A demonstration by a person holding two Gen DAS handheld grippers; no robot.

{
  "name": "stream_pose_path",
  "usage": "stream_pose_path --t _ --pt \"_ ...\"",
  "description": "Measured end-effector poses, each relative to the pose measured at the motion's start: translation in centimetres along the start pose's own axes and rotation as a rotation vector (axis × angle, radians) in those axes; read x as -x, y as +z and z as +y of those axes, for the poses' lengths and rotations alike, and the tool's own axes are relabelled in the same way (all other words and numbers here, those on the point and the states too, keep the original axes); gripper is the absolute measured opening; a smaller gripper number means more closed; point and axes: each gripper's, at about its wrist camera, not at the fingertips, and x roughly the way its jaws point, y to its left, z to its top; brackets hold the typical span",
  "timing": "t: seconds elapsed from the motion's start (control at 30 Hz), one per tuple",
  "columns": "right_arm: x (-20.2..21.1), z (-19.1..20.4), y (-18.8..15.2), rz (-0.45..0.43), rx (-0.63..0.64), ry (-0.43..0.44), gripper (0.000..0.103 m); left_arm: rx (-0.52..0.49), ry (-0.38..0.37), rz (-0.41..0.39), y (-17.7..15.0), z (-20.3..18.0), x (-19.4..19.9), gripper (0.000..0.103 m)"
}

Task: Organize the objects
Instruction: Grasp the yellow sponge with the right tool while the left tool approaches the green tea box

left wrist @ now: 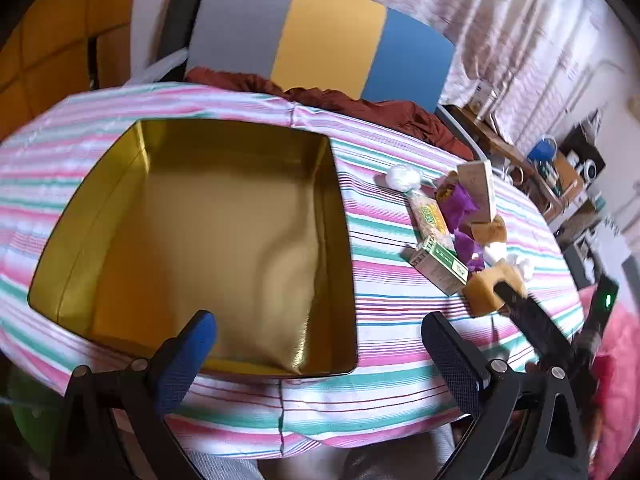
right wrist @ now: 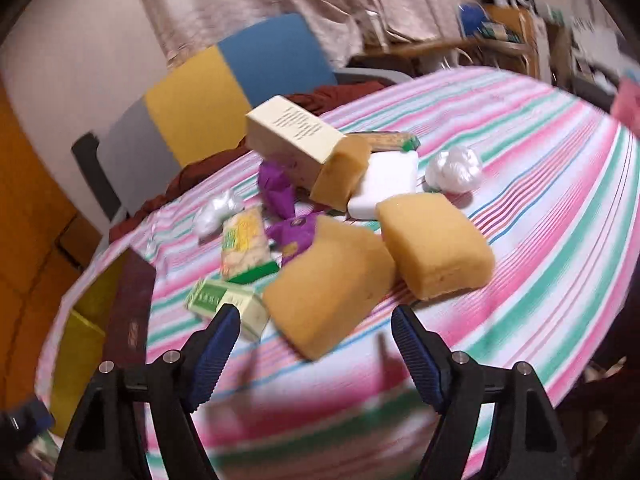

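Right wrist view centres on the nearest sponge (right wrist: pixel 332 280), lying at twelve o'clock from the right gripper (right wrist: pixel 316 344), whose jaws stand wide and empty, apparently lined up to straddle it. Boxes, wrappers and more sponges crowd behind. At nine o'clock sits the gold tin (left wrist: pixel 208 240), open and bare for filling; the left gripper (left wrist: pixel 320 344) hovers over its rim, jaws wide, holding nothing.

Print on cream box (right wrist: pixel 296 132) and green carton (left wrist: pixel 438 266) — too blurred.
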Motion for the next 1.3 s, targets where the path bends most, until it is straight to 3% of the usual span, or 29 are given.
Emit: stream_pose_path --t 0.1,0.17,0.23,0.43,0.73,0.9,0.97,1.07,1.2,1.3 --pt "-1.2 0.9 0.7 -0.016 0.052 -0.018 0.08 -0.032 -0.011 -0.005 0.1 -1.5 -0.2 0.103" --pt "-2.4 1.9 0.8 -0.019 0.127 -0.076 0.079 -0.04 -0.037 0.008 0.4 -2.3 -0.6 0.103" --pt "-3.0 1.8 0.8 -0.026 0.165 -0.119 0.072 -0.049 -0.051 0.004 0.4 -3.1 -0.8 0.103" --pt "-2.5 0.6 0.4 -0.056 0.221 -0.077 0.06 -0.097 -0.072 0.062 0.9 -5.7 -2.7 0.103" --pt "-0.5 -0.7 -1.5 -0.091 0.278 -0.033 0.057 -0.036 -0.147 0.14 2.6 -10.8 -7.3 0.103" --pt "-0.1 -0.7 -2.1 -0.114 0.299 -0.033 0.058 -0.068 -0.083 0.209 3.6 -14.2 -11.7 0.103" --pt "-0.1 -0.8 -2.2 -0.113 0.292 -0.023 0.058 -0.044 -0.057 0.194 3.8 -14.6 -12.8 0.103" --pt "-0.1 -1.2 -2.4 -0.109 0.273 -0.002 0.058 -0.035 -0.018 0.176 4.2 -14.8 -14.0 0.098" --pt "-0.2 -1.2 -2.6 -0.1 0.264 0.015 0.058 -0.043 0.019 0.211 4.1 -14.5 -16.2 0.084" --pt "-0.2 -1.0 -2.8 -0.095 0.263 0.021 0.057 -0.024 -0.025 0.226 4.0 -13.7 -16.5 0.084"
